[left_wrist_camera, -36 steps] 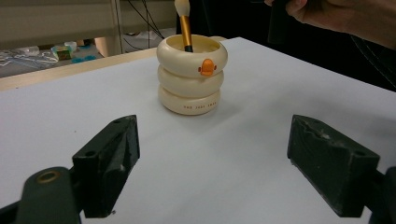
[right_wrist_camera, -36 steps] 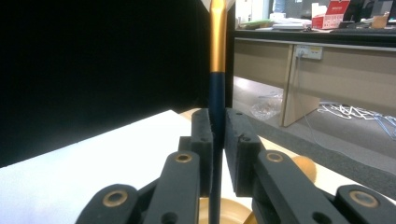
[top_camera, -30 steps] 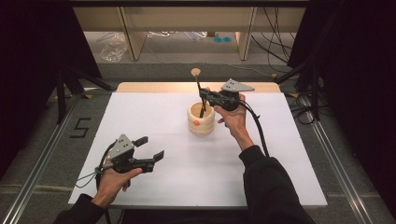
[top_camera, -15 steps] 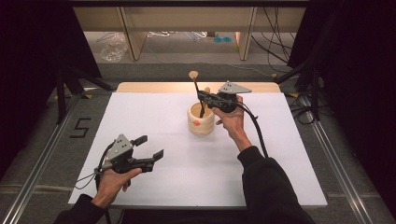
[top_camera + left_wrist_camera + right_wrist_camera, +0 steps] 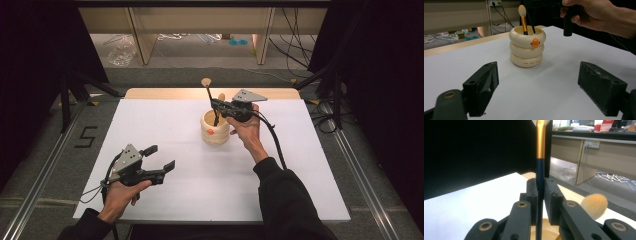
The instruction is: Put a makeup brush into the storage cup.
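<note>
A cream ringed holder with an orange beak stands mid-table. My right gripper hovers just above it, shut on a dark-handled makeup brush with a gold ferrule. That brush stands upright, bristles up, and its lower end dips into the holder's mouth. A second brush with a fluffy head stands in the holder. My left gripper rests at the front left, open, with nothing between its pads; the holder lies well ahead of it.
The white table top has a wooden strip along its far edge. Beyond it stand shelving legs, cables and a plastic bag on the floor. Metal rails run along both sides.
The right gripper and its brush have drifted slightly left and down over the holder. The left gripper has stayed where it was.
</note>
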Available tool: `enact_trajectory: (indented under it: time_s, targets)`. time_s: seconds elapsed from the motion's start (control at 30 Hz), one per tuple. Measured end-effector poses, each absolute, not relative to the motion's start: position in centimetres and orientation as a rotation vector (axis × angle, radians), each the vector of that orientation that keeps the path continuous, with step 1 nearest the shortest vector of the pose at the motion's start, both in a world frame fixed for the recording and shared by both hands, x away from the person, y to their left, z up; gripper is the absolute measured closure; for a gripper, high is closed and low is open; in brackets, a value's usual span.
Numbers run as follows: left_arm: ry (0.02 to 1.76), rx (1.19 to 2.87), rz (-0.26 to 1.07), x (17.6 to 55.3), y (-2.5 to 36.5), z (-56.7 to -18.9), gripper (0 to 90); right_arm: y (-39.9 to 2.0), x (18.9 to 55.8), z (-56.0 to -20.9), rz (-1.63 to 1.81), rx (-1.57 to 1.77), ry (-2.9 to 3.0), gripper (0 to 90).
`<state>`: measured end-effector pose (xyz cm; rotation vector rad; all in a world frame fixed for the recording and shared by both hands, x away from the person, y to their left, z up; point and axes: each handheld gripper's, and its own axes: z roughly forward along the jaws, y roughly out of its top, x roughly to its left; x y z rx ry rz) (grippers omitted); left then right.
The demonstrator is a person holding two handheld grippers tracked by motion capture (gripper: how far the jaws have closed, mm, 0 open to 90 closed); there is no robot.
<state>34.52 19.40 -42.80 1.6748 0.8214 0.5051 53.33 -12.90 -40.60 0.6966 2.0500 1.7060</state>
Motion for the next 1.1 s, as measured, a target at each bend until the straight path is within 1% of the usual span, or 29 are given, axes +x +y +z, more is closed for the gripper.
enact_trajectory:
  time_s: [0.6,0.77,1.1]
  targets:
    - [0.824,1.679,0.505,34.5,19.4,-42.8,16.9,-12.3,53.3,-41.8,1.683,0.687,2.074,83.4]
    - [0.823,1.677,0.503,34.5,19.4,-42.8,16.9,-12.7,53.1,-42.4,1.677,0.740,2.093,83.4]
    - [0.826,1.679,0.502,34.5,19.4,-42.8,16.9,-12.7,52.8,-42.3,1.642,0.722,2.121,83.3]
